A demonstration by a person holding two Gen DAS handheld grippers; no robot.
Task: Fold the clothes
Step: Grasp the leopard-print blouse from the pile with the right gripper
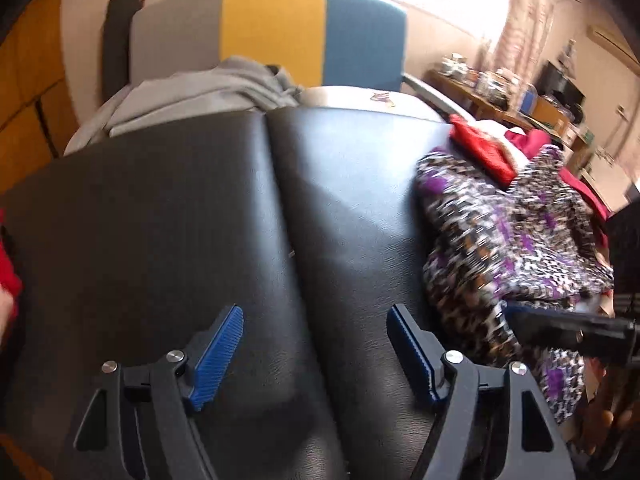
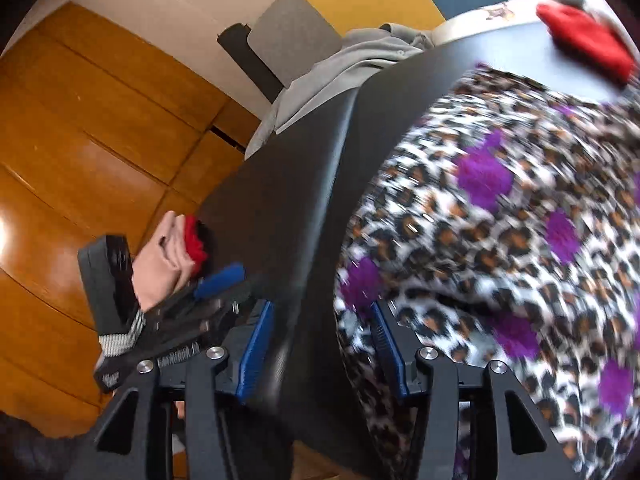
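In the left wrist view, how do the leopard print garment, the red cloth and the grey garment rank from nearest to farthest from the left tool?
From the left tool:
1. Leopard print garment, right beside it on the black surface.
2. Red cloth, further back on the right.
3. Grey garment, at the far left edge, before the chair.
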